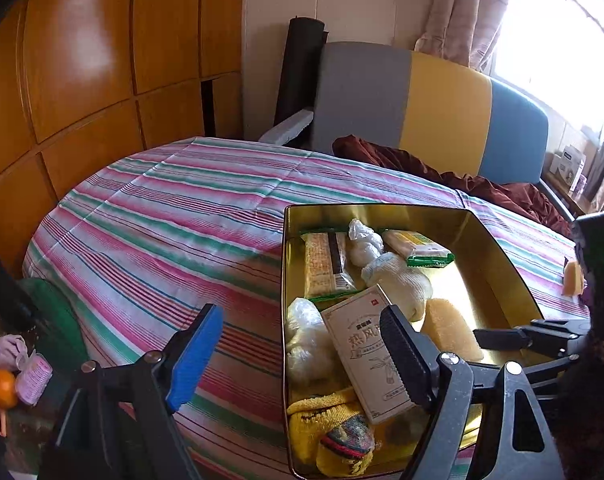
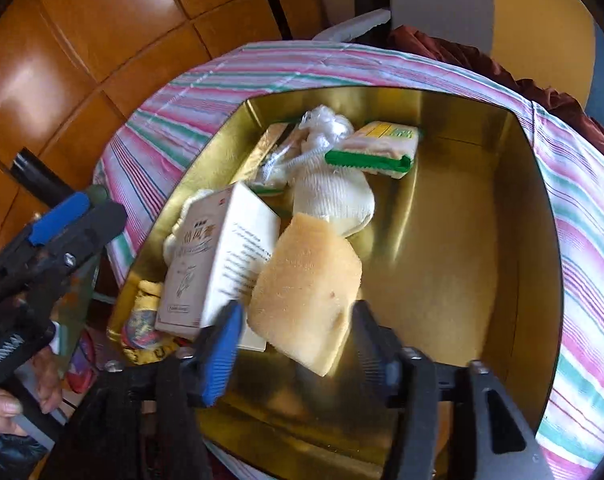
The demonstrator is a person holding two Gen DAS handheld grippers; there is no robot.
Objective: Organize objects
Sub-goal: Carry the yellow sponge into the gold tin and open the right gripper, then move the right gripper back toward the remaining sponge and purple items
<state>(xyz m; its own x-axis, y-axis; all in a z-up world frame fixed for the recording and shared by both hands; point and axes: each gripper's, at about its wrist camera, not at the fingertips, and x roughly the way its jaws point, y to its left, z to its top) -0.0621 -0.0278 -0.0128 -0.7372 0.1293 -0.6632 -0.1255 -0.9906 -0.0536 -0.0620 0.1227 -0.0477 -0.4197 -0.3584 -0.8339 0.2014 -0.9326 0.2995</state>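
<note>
Right tool [image 2: 293, 344] stands open over the gold tin [image 2: 482, 128], sponge [image 2: 306, 296] seemingly released between its jaws; left tool [image 1: 302, 356] open, empty.

In the gold rectangular metal tin [image 1: 498, 240], the beige printed cardboard box [image 1: 366, 352] hides part of the yellow patterned sock [image 1: 330, 432]. The box's small print is unreadable, and the tin's near rim is cut off.
</note>
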